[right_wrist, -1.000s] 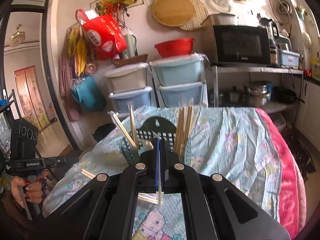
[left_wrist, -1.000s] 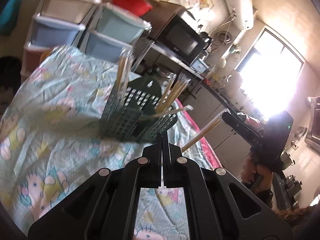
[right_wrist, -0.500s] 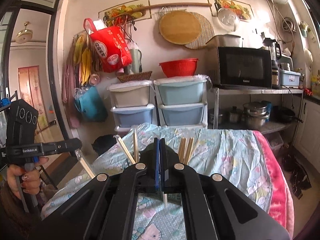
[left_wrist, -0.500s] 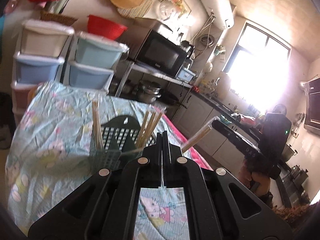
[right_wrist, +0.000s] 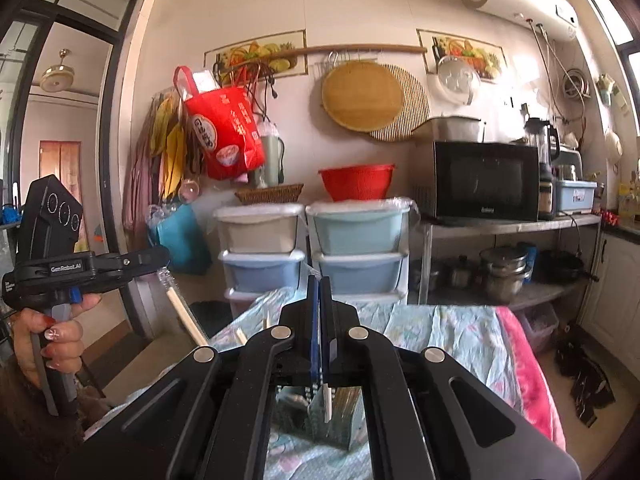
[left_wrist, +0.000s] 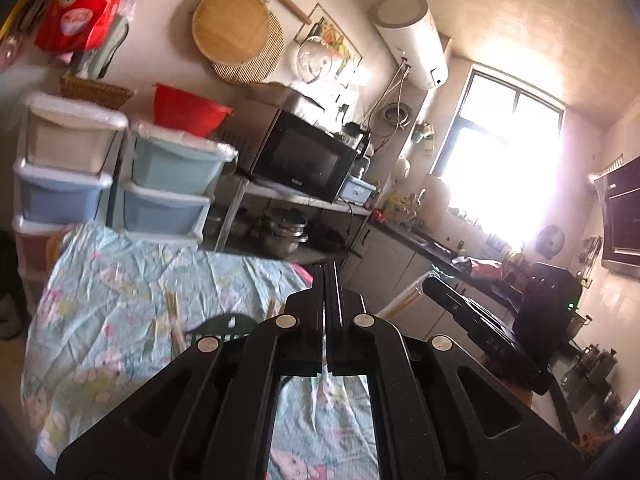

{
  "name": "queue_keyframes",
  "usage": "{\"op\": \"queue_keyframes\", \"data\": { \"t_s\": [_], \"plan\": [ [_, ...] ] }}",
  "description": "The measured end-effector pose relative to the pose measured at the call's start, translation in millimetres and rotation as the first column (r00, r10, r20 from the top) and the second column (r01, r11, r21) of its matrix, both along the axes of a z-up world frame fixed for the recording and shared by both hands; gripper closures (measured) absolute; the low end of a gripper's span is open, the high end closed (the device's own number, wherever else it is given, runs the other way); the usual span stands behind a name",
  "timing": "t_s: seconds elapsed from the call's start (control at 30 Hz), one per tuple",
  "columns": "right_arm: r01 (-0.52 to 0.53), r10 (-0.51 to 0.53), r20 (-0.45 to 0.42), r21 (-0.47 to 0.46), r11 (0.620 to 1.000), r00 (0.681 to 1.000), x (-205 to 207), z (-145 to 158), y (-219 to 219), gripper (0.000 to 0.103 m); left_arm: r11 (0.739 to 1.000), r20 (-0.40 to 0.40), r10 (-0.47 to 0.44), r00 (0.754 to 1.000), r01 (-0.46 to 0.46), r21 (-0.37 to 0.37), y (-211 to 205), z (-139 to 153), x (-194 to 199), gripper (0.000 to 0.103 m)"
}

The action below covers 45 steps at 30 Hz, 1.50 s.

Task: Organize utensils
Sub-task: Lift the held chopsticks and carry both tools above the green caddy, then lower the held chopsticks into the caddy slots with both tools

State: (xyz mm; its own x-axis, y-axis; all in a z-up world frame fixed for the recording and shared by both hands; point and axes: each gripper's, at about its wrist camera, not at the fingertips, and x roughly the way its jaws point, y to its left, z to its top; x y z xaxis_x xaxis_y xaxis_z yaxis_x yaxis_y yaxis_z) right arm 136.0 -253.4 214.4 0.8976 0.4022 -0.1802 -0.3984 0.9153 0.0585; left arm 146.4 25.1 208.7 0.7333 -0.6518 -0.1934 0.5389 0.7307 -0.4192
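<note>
A dark green utensil basket (left_wrist: 218, 330) with wrapped chopsticks (left_wrist: 173, 314) in it stands on the table, mostly hidden behind my left gripper; it also shows below my right gripper (right_wrist: 340, 420). My left gripper (left_wrist: 325, 276) is shut on a plastic-wrapped chopstick pair, which shows in the right wrist view (right_wrist: 182, 312) hanging down from its jaws. My right gripper (right_wrist: 319, 292) is shut on another wrapped chopstick pair, which shows in the left wrist view (left_wrist: 402, 302) and below its jaws (right_wrist: 327, 402). Both grippers are raised above the basket.
The table wears a light blue cartoon-print cloth (left_wrist: 112, 280) with a pink edge (right_wrist: 524, 360). Stacked plastic drawers (right_wrist: 312, 248) stand behind it, a microwave (right_wrist: 484, 180) on a metal shelf to the right. A hand (right_wrist: 48, 344) holds the left gripper.
Both grippers have lifted and tilted upward, away from the basket, each keeping its wrapped chopsticks. The basket has dropped low in both views.
</note>
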Motion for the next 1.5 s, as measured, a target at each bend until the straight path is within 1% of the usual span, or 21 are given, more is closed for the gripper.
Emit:
{"op": "queue_keyframes", "data": {
  "t_s": [0.3, 0.6, 0.77, 1.0, 1.17, 1.3, 1.5],
  "plan": [
    [0.01, -0.01, 0.046, 0.006, 1.0, 0.999, 10.7, 20.9, -3.1, 0.102, 1.0, 0.032, 0.027, 0.999, -0.028, 0.011, -13.1, 25.6, 26.3, 0.103],
    [-0.013, 0.009, 0.095, 0.039, 0.999, 0.995, 25.7, 36.3, -3.8, 0.102, 0.997, 0.05, 0.057, 0.997, -0.059, 0.039, -27.7, 36.9, 49.8, 0.103],
    [-0.009, 0.004, 0.105, 0.049, 0.999, 0.994, 34.3, 37.3, -3.7, 0.102, 0.996, 0.064, 0.075, 0.995, -0.078, 0.05, -33.3, 38.7, 61.4, 0.103],
    [-0.009, 0.007, 0.069, 0.026, 1.0, 0.998, 50.6, 27.4, 3.7, 0.102, 0.995, 0.045, 0.082, 0.996, -0.084, 0.046, -36.0, 22.9, 78.8, 0.103],
    [-0.017, 0.018, 0.016, -0.011, 1.0, 1.0, 63.5, 12.4, 14.9, 0.102, 0.997, 0.023, 0.07, 0.997, -0.071, 0.04, -37.5, 7.3, 88.3, 0.103],
    [-0.019, 0.018, -0.028, -0.039, 0.999, 0.999, 74.1, -0.3, 22.6, 0.102, 0.998, -0.012, 0.054, 0.998, -0.054, 0.033, -39.9, -7.6, 95.5, 0.103],
    [-0.028, 0.022, -0.095, -0.061, 0.998, 0.995, 88.1, -21.3, 31.2, 0.102, 0.998, -0.048, 0.037, 0.998, -0.035, 0.049, -46.9, -26.5, 100.1, 0.103]
  ]
}}
